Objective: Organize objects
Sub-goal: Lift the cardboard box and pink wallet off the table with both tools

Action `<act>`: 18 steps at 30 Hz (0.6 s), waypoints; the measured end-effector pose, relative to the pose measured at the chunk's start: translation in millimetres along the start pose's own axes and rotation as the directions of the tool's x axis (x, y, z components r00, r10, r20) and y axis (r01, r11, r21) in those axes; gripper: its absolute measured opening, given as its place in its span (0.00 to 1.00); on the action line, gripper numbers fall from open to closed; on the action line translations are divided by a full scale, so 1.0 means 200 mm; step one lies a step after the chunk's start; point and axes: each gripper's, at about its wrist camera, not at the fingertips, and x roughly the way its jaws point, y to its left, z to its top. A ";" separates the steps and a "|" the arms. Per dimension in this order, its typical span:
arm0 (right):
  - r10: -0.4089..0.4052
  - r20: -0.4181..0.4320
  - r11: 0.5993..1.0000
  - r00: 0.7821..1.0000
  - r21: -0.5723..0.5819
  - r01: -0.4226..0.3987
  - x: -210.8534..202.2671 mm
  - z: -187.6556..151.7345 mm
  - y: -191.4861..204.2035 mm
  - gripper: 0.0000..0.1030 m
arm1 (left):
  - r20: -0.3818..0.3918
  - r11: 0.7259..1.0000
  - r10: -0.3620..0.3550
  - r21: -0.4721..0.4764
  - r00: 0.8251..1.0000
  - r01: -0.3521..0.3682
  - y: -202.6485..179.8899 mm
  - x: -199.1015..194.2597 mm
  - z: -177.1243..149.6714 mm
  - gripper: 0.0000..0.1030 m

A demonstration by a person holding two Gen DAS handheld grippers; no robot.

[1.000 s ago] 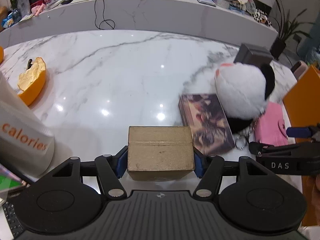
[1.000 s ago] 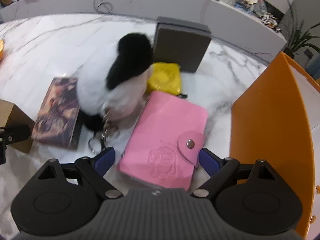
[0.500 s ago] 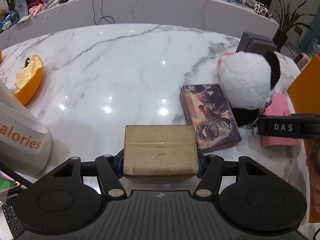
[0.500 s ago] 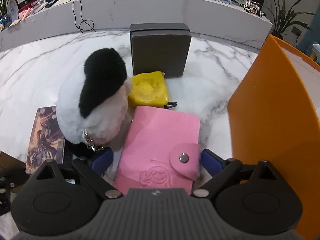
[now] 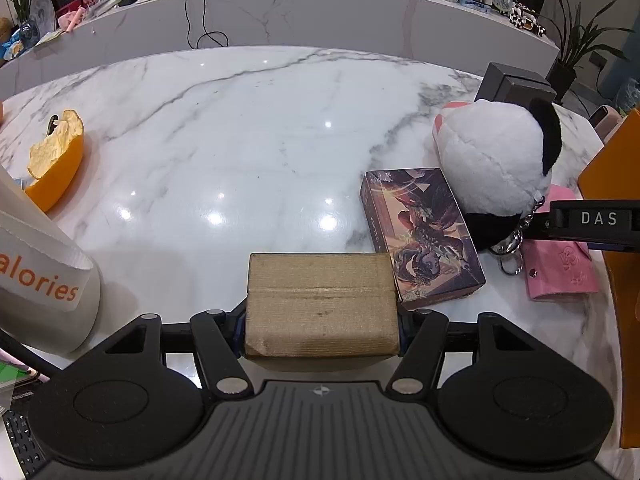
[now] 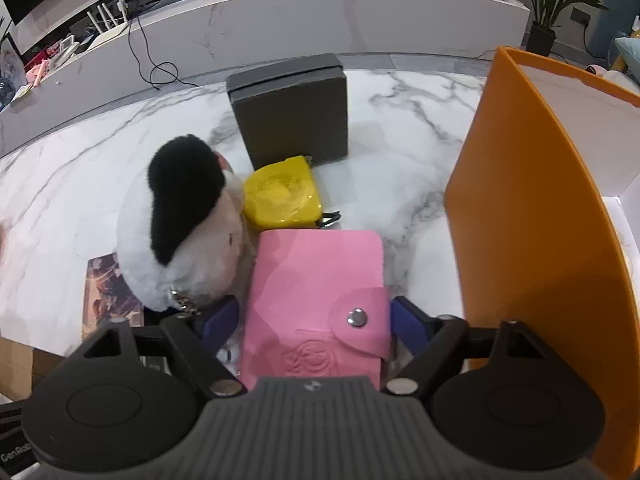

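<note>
The right gripper [image 6: 316, 324] has slid its open fingers around the smooth pink wallet [image 6: 316, 300], while the left gripper [image 5: 322, 320] still squeezes the rough brown box [image 5: 320, 302]

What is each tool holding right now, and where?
Left tool clamps the cardboard box by its two sides. Right tool straddles the pink wallet; grip unclear.

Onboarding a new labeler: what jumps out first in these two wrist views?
The black-and-white panda plush in the middle of the marble table, leaning over the pink wallet between the right gripper fingers. Then the brown cardboard box clamped in the left gripper, and the tall orange bin at right.
</note>
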 end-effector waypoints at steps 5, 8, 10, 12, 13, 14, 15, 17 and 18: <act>0.039 -0.017 0.997 0.999 0.072 -0.038 0.01 0.02 -0.04 0.79 | 0.000 1.000 -0.001 -0.002 1.000 0.001 0.00 0.00 0.00 0.70; 0.069 -0.019 0.990 0.997 0.122 -0.067 0.01 0.03 -0.08 0.79 | 0.000 1.000 0.000 0.000 1.000 0.000 0.00 0.00 0.00 0.70; 0.060 -0.010 0.993 0.998 0.103 -0.059 0.02 0.02 -0.06 0.79 | -0.001 1.000 0.001 0.001 1.000 -0.001 0.00 0.00 0.00 0.71; 0.032 0.006 0.998 0.999 0.053 -0.032 0.02 0.01 -0.03 0.81 | 0.000 1.000 0.003 0.004 1.000 -0.003 0.00 0.00 0.00 0.72; 0.010 0.018 1.000 1.000 0.014 -0.010 0.03 0.00 0.00 0.82 | 0.000 1.000 0.003 0.004 1.000 -0.003 0.00 0.00 0.00 0.72; -0.006 0.026 1.000 1.000 -0.016 0.006 0.04 -0.01 0.02 0.83 | 0.002 1.000 0.004 0.007 1.000 -0.005 0.00 0.01 0.00 0.72; -0.023 0.034 0.999 0.999 -0.046 0.025 0.04 -0.02 0.04 0.85 | 0.003 1.000 0.006 0.009 1.000 -0.006 0.00 0.01 0.00 0.72; -0.052 0.060 0.992 0.997 -0.110 0.058 0.06 -0.05 0.08 0.87 | 0.009 1.000 0.009 0.011 1.000 -0.009 -0.01 0.01 0.00 0.72; -0.047 0.071 0.992 0.996 -0.112 0.054 0.06 -0.05 0.09 0.89 | 0.011 1.000 0.014 0.014 1.000 -0.014 -0.01 0.01 0.00 0.72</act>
